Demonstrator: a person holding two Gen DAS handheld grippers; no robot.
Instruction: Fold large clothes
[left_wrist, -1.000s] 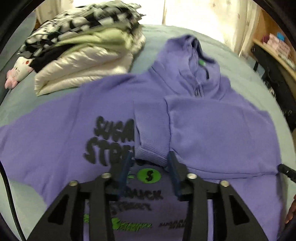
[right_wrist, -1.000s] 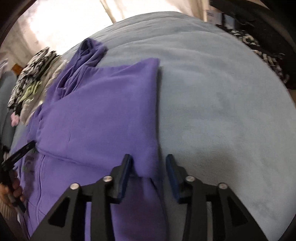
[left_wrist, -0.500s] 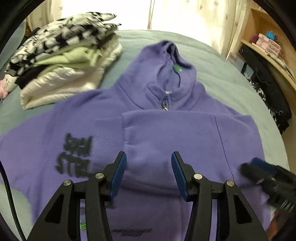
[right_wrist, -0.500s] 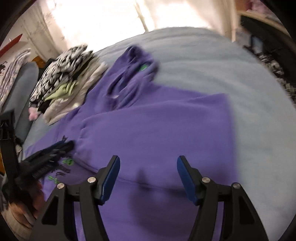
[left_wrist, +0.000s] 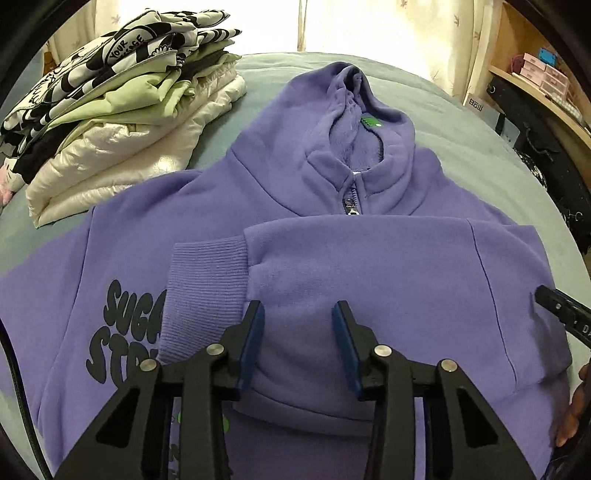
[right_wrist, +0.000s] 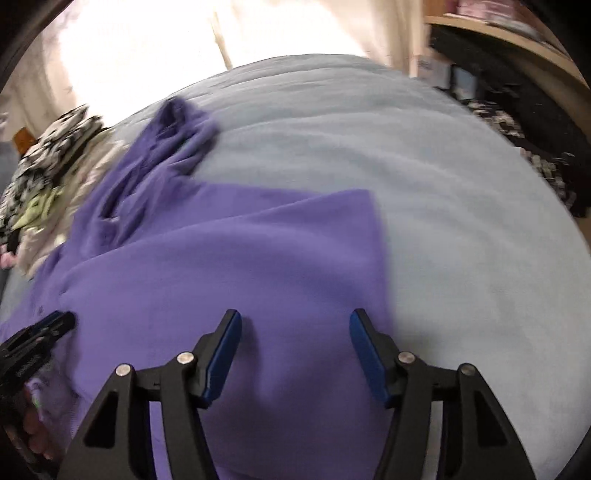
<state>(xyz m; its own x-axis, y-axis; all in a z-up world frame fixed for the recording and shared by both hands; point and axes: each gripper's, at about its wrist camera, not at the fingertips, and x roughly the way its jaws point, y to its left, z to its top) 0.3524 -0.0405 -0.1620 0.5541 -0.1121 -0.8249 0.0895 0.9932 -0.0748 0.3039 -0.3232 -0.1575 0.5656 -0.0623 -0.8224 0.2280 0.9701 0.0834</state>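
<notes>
Purple hoodie (left_wrist: 369, 266) sleeve folded across, both grippers seemingly empty

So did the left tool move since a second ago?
Yes. The left tool slid right along the purple hoodie: the sleeve cuff, once between its fingers, now lies to its left. Its jaws have just been closing, pinching nothing.

A bed (left_wrist: 461, 122) with a pale grey-blue cover carries everything — a purple hoodie (left_wrist: 332, 258) spread flat across its middle, hood toward the curtains, and a stack of folded clothes (left_wrist: 122, 110) just beside the hoodie's shoulder.
</notes>
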